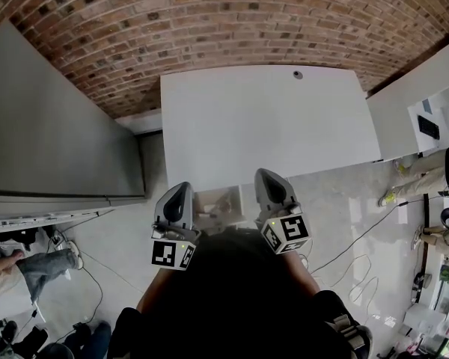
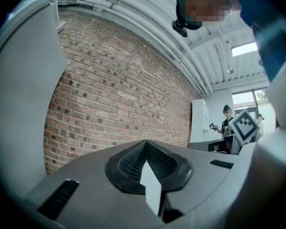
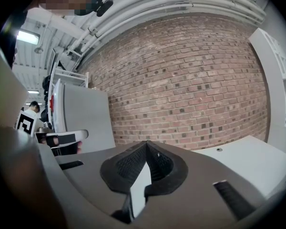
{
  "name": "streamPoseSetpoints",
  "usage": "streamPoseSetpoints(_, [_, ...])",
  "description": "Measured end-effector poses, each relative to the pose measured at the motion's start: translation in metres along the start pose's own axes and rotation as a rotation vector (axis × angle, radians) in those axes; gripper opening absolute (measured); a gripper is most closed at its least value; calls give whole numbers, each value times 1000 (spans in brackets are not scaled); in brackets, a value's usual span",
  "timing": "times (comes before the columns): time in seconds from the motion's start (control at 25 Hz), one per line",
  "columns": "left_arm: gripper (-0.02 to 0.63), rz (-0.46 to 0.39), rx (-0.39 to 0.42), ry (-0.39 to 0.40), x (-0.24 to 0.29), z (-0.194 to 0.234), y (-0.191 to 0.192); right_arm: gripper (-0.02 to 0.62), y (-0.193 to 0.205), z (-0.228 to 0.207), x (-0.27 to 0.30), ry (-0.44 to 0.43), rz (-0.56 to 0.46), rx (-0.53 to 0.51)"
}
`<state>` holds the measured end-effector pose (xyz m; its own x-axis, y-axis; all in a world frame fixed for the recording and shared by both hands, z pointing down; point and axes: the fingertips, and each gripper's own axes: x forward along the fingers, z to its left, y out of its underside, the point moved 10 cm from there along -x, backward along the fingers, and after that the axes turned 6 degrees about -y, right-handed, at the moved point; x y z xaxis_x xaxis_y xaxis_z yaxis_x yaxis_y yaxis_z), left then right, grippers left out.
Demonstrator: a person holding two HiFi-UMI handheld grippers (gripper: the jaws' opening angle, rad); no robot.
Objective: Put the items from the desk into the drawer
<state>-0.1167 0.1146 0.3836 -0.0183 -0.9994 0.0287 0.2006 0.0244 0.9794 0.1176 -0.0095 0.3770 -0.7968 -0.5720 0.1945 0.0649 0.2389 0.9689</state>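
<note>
White rectangular desk top [image 1: 262,118] against red brick wall [image 1: 209,21], bare in head view; no items seen, drawer not made out. Fits everything already stowed, or nothing laid out; next move unsettled. Left gripper [image 1: 181,188], right gripper [image 1: 269,176] held close to body, roughly level. Left gripper view: jaws together, nothing between. Right gripper view: same, desk ahead.

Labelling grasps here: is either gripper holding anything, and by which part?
Nothing is held: the left gripper and right gripper both have jaws shut together, nothing between them.
</note>
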Motion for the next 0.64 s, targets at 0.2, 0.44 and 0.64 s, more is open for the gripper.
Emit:
streamPoseSetpoints(0.2, [2, 4, 0, 4, -4, -3, 1, -2, 3, 2, -5, 4, 4, 5])
streamPoseSetpoints(0.44, [2, 4, -2, 6, -10, -6, 3, -2, 6, 5, -10, 11, 4, 2])
streamPoseSetpoints(0.64, [2, 0, -3, 4, -12, -10, 1, -1, 5, 4, -13, 10, 4, 4])
